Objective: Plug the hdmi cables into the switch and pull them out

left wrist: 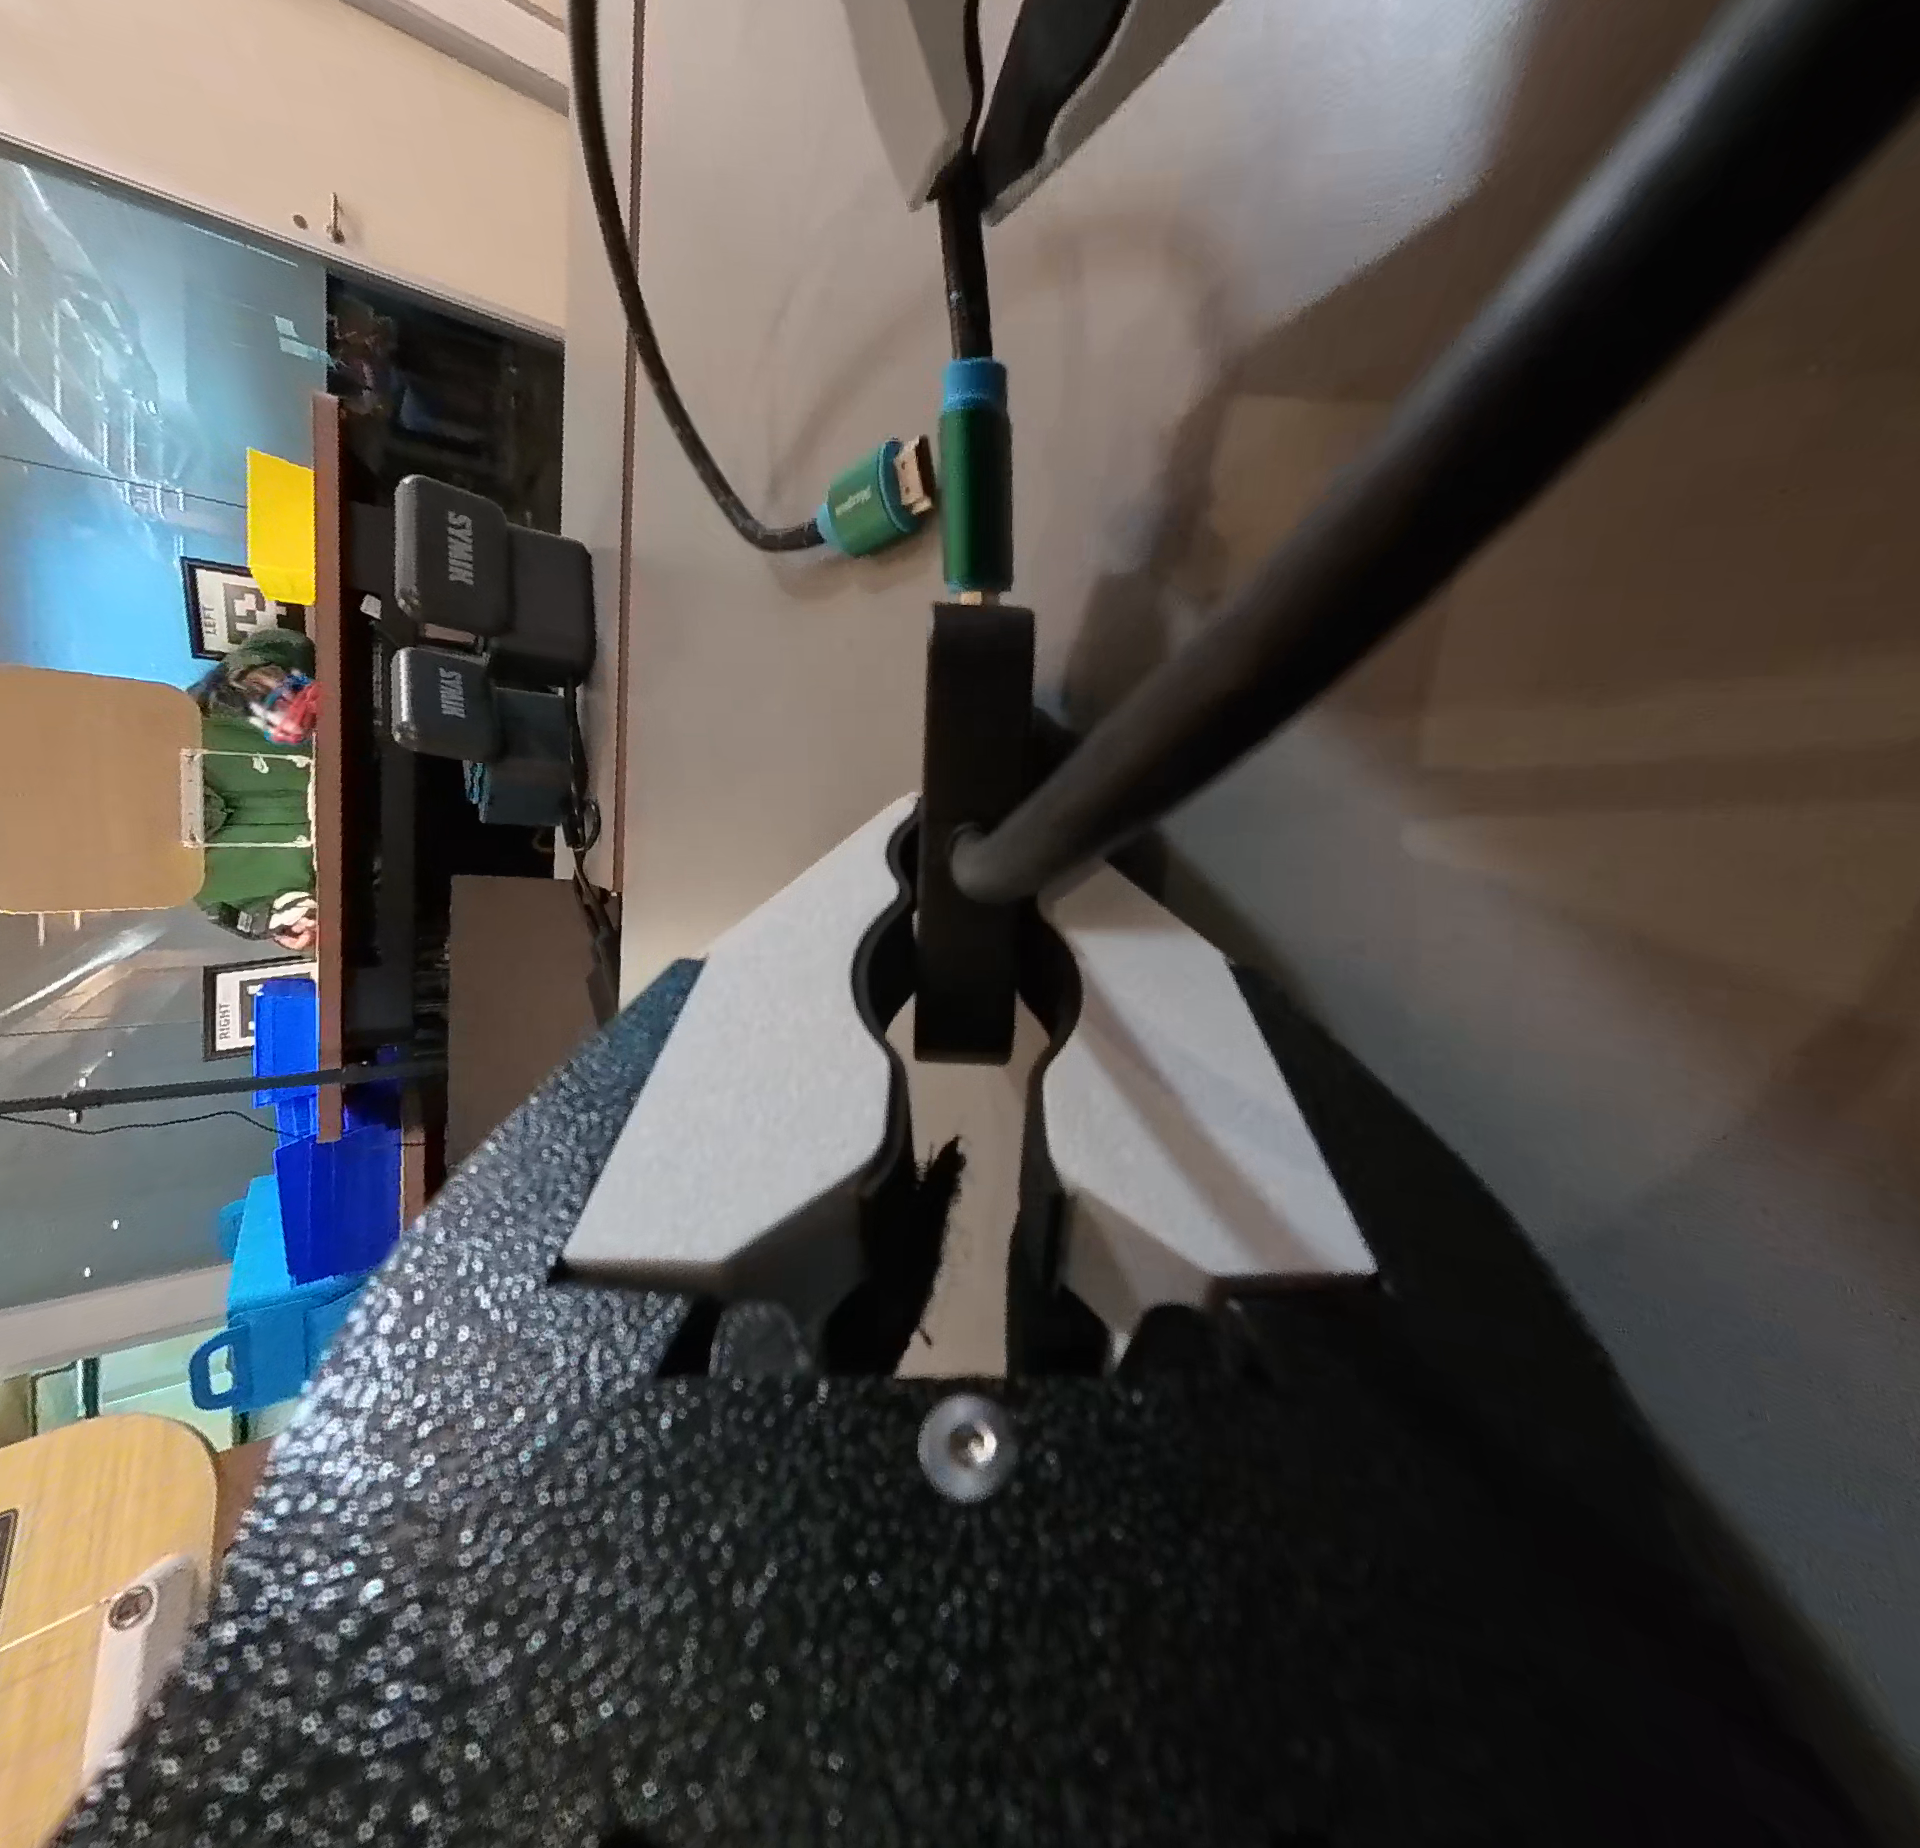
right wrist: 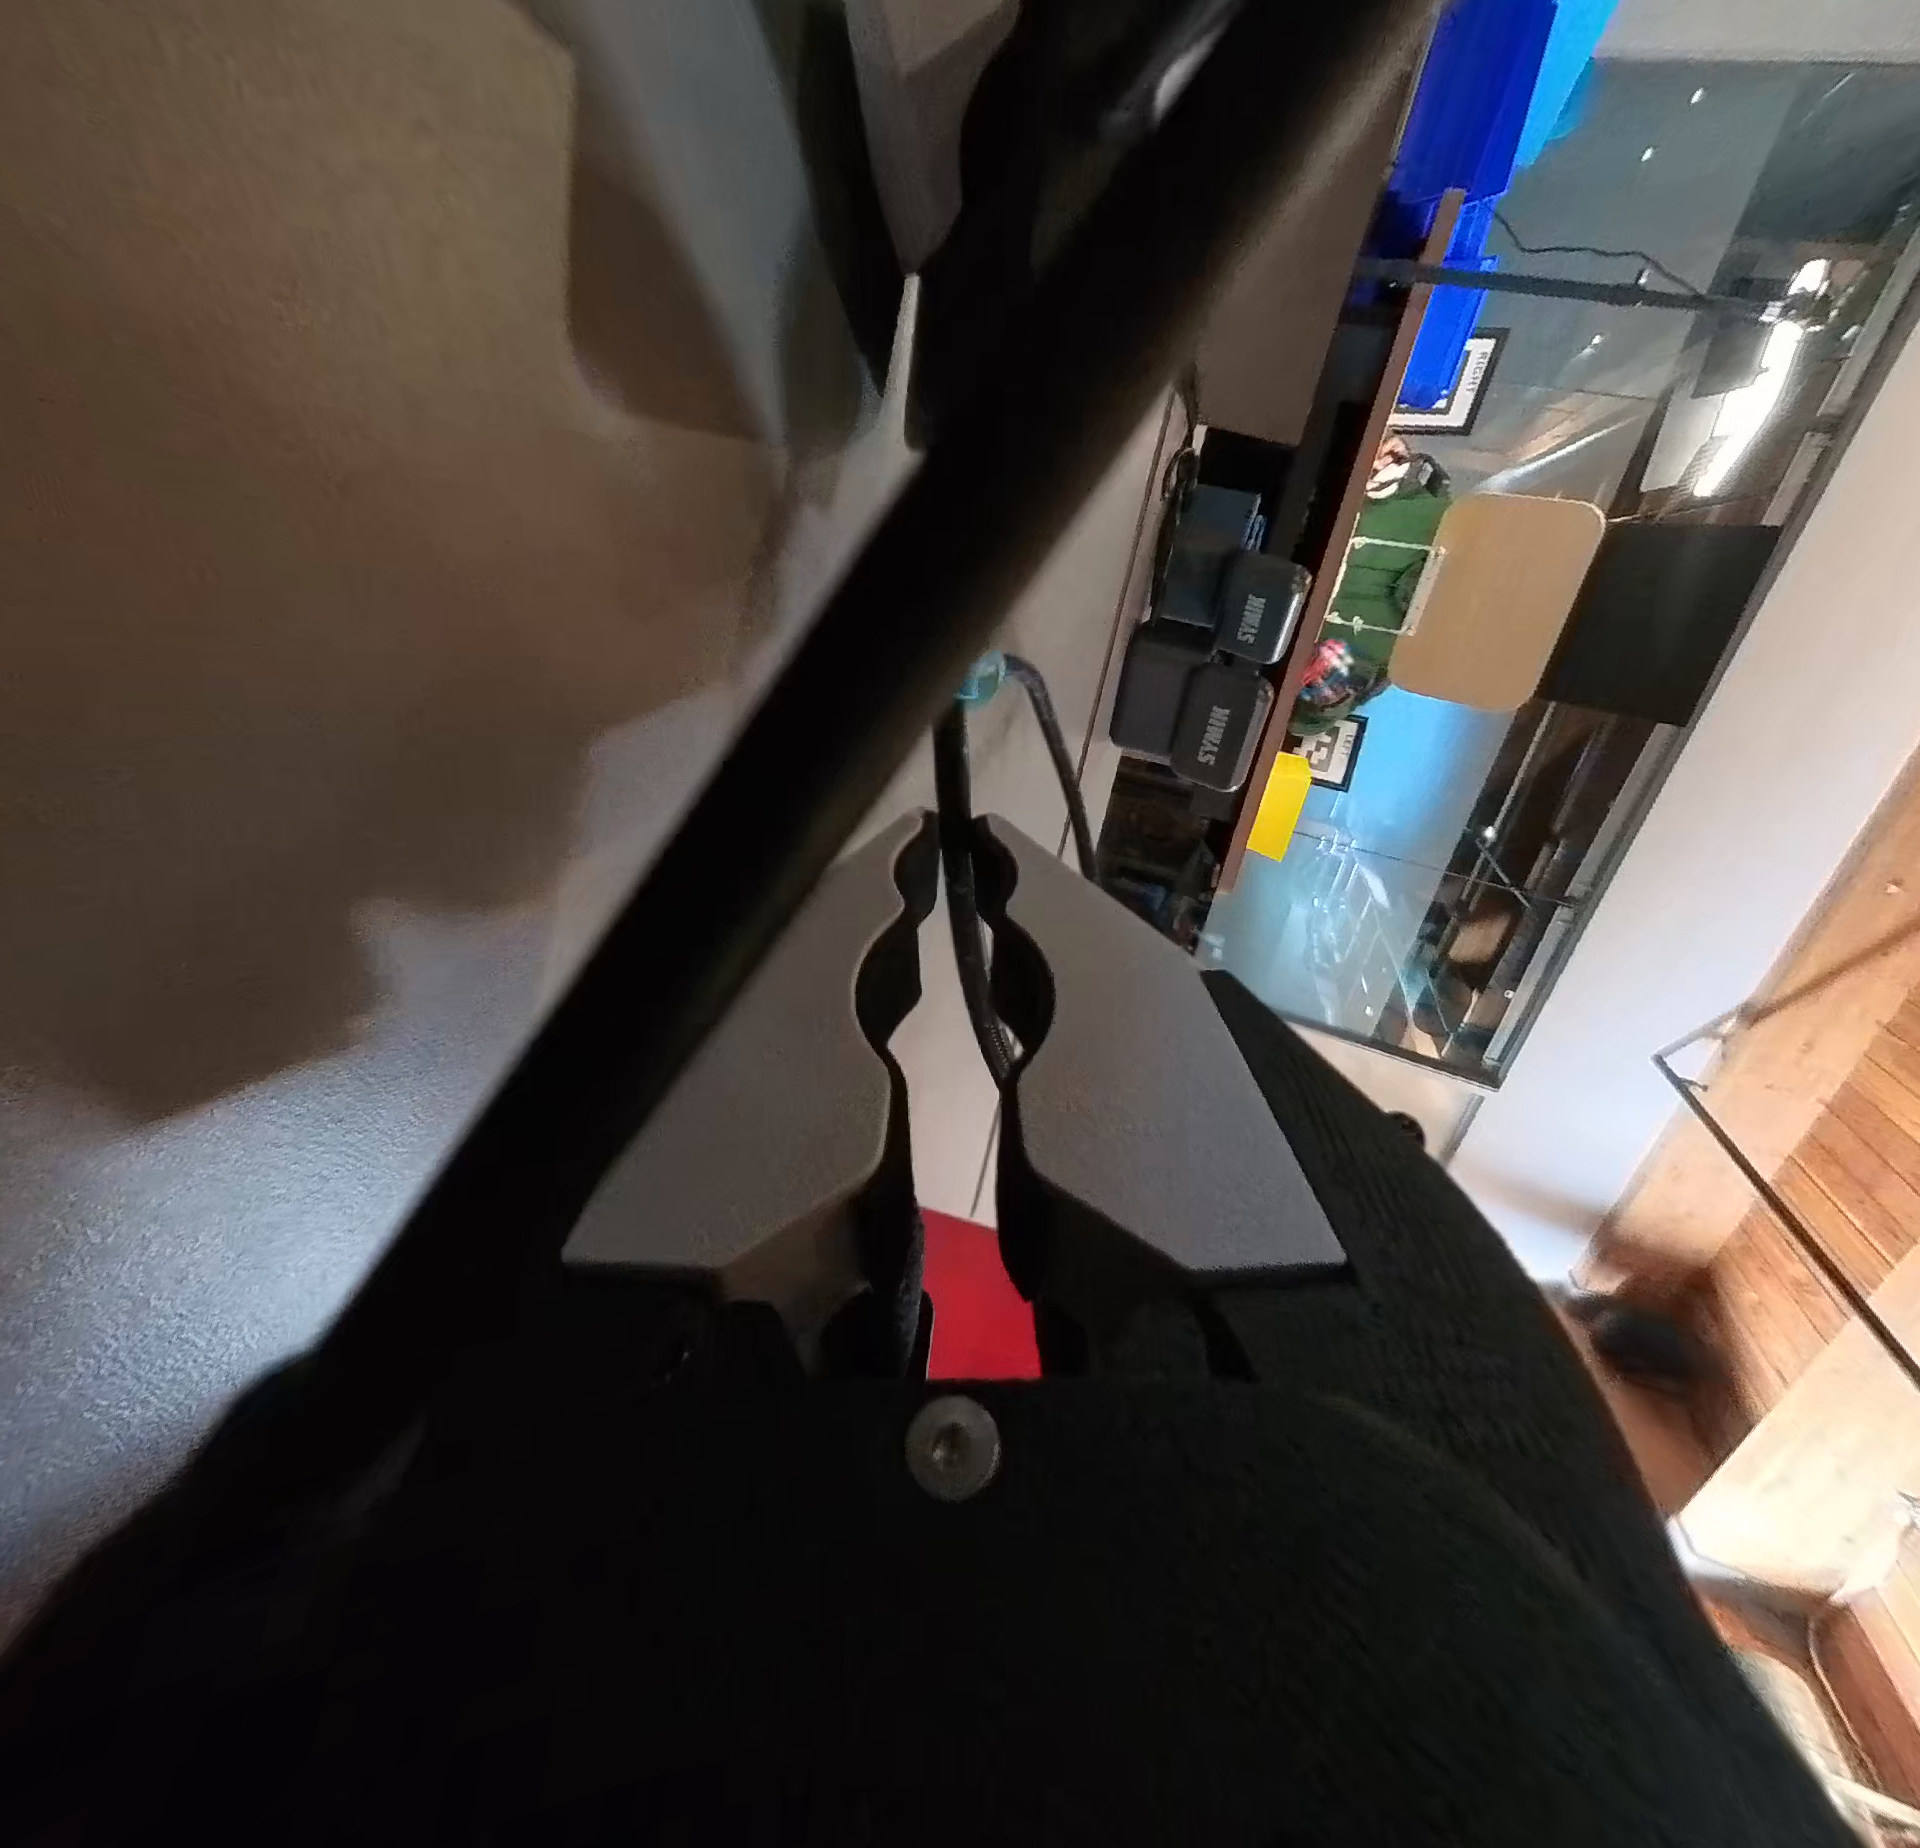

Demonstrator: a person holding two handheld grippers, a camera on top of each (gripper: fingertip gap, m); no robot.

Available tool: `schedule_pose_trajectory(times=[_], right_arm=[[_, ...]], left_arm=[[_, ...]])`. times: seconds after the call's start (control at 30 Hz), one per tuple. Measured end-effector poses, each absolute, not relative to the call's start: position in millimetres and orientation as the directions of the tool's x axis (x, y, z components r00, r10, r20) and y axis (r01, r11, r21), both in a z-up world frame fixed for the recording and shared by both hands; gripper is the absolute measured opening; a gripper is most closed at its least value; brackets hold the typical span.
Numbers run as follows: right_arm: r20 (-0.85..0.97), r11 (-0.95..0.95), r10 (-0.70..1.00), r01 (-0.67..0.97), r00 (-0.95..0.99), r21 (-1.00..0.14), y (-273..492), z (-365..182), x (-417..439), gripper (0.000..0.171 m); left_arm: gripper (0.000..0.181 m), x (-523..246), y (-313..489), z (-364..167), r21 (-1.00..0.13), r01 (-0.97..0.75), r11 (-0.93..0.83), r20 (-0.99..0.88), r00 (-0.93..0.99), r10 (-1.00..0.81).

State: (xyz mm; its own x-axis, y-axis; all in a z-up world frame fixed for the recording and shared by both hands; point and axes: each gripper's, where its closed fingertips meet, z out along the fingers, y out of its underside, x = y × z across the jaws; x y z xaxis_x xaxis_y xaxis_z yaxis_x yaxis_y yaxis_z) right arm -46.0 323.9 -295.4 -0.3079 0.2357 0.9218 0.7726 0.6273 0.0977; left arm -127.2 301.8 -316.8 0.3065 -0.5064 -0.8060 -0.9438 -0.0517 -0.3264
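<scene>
In the left wrist view my left gripper [left wrist: 971, 832] is shut on the black switch [left wrist: 977, 686], which I see edge-on between the white fingers [left wrist: 790, 1019]. The switch's thick black cable [left wrist: 1455, 468] runs up and right. A green HDMI plug [left wrist: 975, 489] stands in line with the switch's far end, with a sliver of gold tip showing at the port. Its cable [left wrist: 961, 271] rises to my right gripper [left wrist: 971, 172]. In the right wrist view that gripper [right wrist: 956, 832] is shut on the thin braided cable [right wrist: 971, 925]. A second green plug [left wrist: 878, 505] lies loose on the table.
The pale table [left wrist: 810, 240] carries the loose plug's cable [left wrist: 644, 323], which curves away to the left. Black cases [left wrist: 468, 593] stand at the table's far edge. A person in green [left wrist: 260, 811] is beyond it, near blue bins [left wrist: 312, 1154]. The thick cable crosses the right wrist view [right wrist: 935, 551].
</scene>
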Motion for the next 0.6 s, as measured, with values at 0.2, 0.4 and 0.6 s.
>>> schedule_pose_trajectory(times=[0.2,0.4,0.6], right_arm=[[0.933,0.661,0.212,0.746,-0.291,0.083,319,-289,-49,0.003],[0.915,0.706,0.321,0.705,-0.243,-0.060,307,-287,-53,0.003],[0.813,0.702,0.523,0.670,-0.257,-0.240,294,-302,-54,0.004]], left_arm=[[0.011,-129,301,-317,-0.362,-0.930,-0.071,-0.764,0.340,-0.548],[0.011,-133,295,-318,-0.378,-0.921,-0.094,-0.688,0.347,-0.637],[0.011,-134,274,-321,-0.406,-0.893,-0.192,-0.457,0.381,-0.804]])
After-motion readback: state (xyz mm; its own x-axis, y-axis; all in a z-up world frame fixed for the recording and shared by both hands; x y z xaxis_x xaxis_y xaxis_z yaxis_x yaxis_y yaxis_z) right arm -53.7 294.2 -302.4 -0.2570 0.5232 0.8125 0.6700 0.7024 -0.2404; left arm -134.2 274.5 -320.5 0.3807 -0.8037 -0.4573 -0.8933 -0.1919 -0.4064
